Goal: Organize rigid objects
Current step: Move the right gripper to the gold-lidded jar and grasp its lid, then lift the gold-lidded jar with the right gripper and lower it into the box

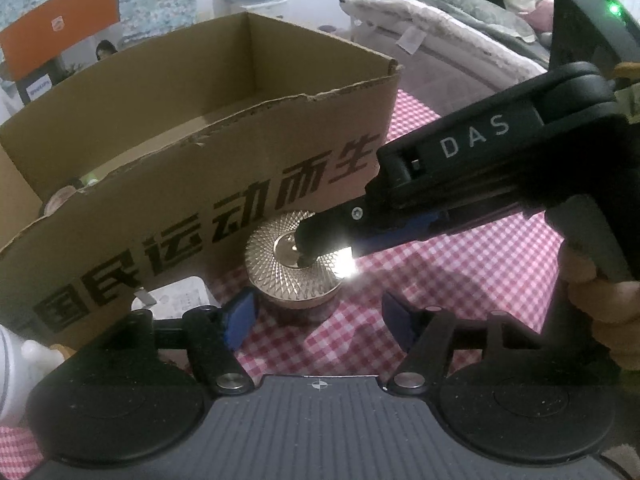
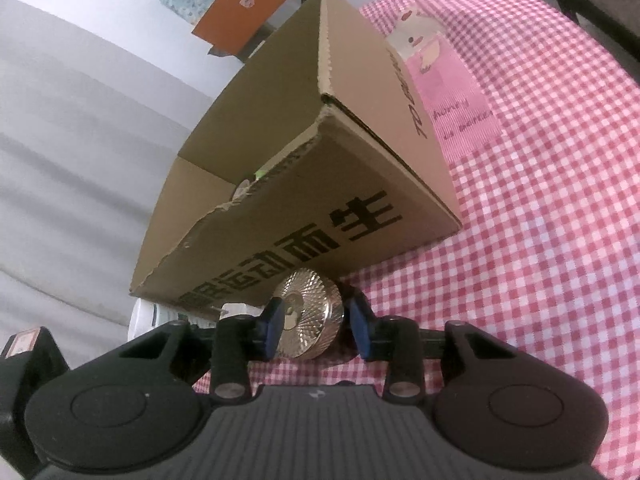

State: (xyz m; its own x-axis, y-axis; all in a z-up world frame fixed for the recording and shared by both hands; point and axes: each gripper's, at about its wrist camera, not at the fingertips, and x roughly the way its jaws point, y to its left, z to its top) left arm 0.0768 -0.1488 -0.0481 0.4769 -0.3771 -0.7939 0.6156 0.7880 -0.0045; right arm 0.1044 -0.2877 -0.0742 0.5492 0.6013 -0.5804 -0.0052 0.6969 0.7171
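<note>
1. Sitting at the far left of the left wrist view, a white bottle (image 1: 16,364) and a white plug-like object (image 1: 176,296) lie at the foot of the cardboard box (image 1: 224,184), which fills the upper left and centre with its top open.
2. Just right of them, at frame centre, the gold-lidded jar (image 1: 294,276) stands upright on the cloth, close against the box's printed wall.
3. The left gripper (image 1: 318,316) hangs open before the jar, its blue pads clear of it, gripping nothing.
4. The right gripper (image 2: 316,326) reaches in from the right; its pads stand on either side of the lid, but whether they press yet cannot be told.
5. Judged from this, the step is grasping the jar to lift it into the box: the pads should seat squarely on the lid's rim, since the ridged metal looks slippery, then lift clear of the box's torn edge.
6. The pink-checked tablecloth (image 2: 540,240) covers the surface; bedding (image 1: 460,28) lies at the upper right.
</note>
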